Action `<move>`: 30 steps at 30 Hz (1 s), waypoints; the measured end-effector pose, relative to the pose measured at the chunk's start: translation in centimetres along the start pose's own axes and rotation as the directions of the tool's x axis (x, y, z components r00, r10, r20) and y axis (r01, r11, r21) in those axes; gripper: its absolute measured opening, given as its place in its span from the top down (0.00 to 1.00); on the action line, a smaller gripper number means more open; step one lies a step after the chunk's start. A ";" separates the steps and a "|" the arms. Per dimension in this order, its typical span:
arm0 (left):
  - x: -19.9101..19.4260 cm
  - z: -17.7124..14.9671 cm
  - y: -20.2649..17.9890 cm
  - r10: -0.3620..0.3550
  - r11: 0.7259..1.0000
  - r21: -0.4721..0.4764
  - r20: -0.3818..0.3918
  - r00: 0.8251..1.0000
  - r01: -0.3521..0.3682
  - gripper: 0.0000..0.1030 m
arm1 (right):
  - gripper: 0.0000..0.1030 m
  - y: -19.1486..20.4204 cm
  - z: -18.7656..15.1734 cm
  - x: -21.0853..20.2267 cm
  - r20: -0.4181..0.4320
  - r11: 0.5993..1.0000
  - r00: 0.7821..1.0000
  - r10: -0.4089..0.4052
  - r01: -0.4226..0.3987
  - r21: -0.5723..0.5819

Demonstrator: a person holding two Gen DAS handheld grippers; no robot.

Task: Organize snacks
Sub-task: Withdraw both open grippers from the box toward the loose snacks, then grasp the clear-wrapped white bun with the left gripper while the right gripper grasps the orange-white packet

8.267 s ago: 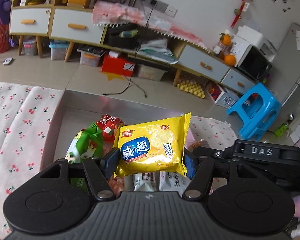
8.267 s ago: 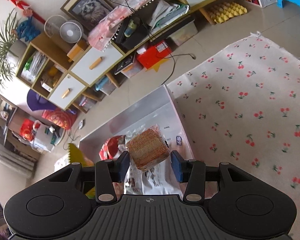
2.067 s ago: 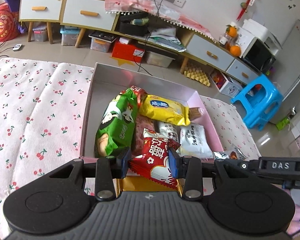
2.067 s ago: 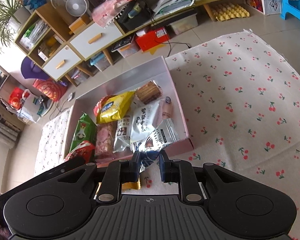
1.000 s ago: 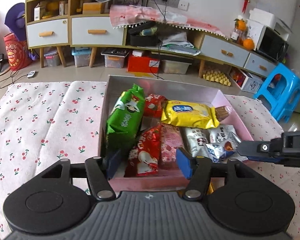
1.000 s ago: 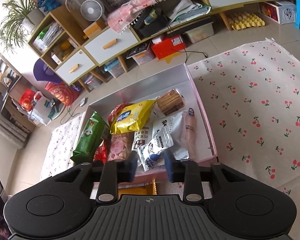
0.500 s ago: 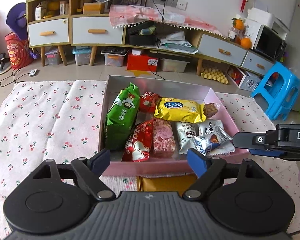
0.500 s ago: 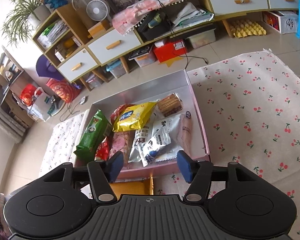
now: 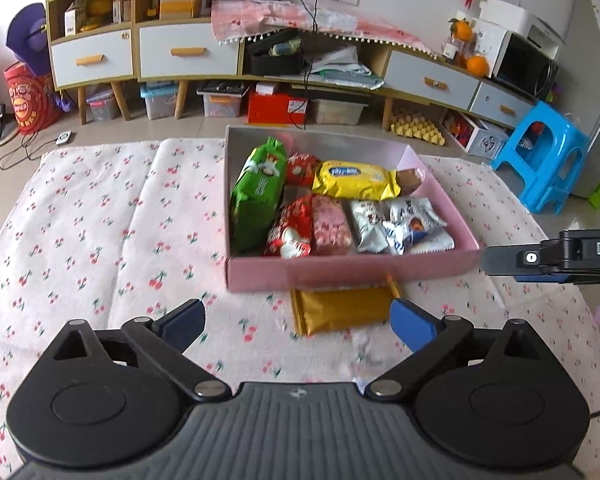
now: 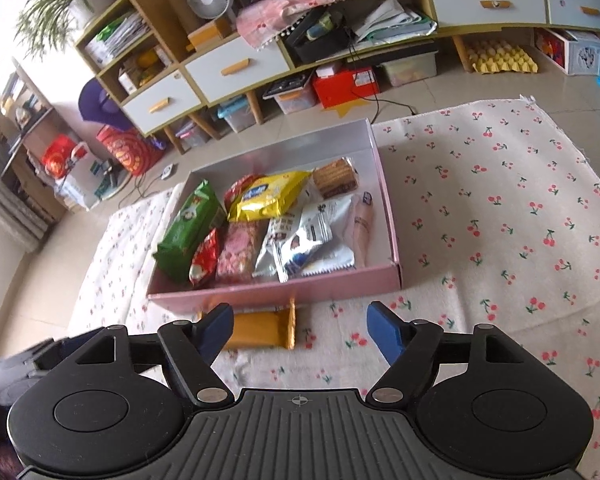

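A pink box (image 9: 352, 272) (image 10: 275, 290) on the cherry-print cloth holds several snack packs: a green bag (image 9: 255, 196) (image 10: 189, 232), a yellow pack (image 9: 352, 180) (image 10: 269, 196), a red pack (image 9: 289, 228) and white sachets (image 9: 400, 224) (image 10: 312, 236). An orange-gold packet (image 9: 340, 310) (image 10: 259, 330) lies on the cloth just in front of the box. My left gripper (image 9: 297, 320) hangs above that packet, its jaws opening wide with nothing between them. My right gripper (image 10: 300, 330) is also opening and empty; the packet sits by its left finger.
The cherry-print cloth (image 9: 99, 220) (image 10: 500, 200) spreads to the left and right of the box. Behind it stand low cabinets with drawers (image 9: 187, 52), storage bins, a red box (image 9: 277, 106) and a blue stool (image 9: 540, 160). The right gripper's body (image 9: 560, 256) shows at the left view's right edge.
Both grippers let go of their snacks into the box, opened wide and drew back toward me; the box now lies further off and the orange-gold packet has come into view.
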State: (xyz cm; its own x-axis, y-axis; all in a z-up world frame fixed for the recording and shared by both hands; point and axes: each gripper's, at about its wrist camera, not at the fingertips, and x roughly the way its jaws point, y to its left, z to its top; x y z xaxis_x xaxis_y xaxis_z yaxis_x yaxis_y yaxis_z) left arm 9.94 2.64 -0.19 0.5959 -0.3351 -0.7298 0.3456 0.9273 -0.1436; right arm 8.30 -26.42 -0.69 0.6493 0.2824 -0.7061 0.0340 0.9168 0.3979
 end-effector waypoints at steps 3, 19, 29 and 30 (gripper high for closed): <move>-0.4 -0.7 0.4 0.003 1.000 0.013 -0.005 1.000 -0.003 0.03 | 0.27 -0.2 -0.4 -0.6 -0.005 0.999 1.000 0.015 -0.015 -0.042; -1.0 -5.0 1.2 0.002 0.997 0.078 -0.080 0.997 0.004 0.01 | 0.23 -1.8 -4.6 -2.2 -0.122 0.981 0.992 -0.043 0.019 -0.193; -0.6 -6.8 -1.4 -0.059 0.991 0.109 -0.119 0.991 0.072 0.01 | 0.23 -3.2 -6.8 -3.9 -0.223 0.955 0.975 -0.017 -0.050 -0.292; -0.6 -7.0 -1.7 -0.067 0.990 0.112 -0.123 0.990 0.081 0.01 | 0.23 -3.0 -7.3 -4.2 -0.220 0.936 0.975 -0.010 -0.068 -0.346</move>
State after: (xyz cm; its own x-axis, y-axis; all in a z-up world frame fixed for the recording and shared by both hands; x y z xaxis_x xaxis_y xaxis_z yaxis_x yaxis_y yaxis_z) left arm 3.91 2.40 -4.23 0.4774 -0.3735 -0.7953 0.4714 0.8727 -0.1269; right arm -0.05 -28.30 -3.15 0.4658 0.3284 -0.8217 -0.2754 0.9363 0.2181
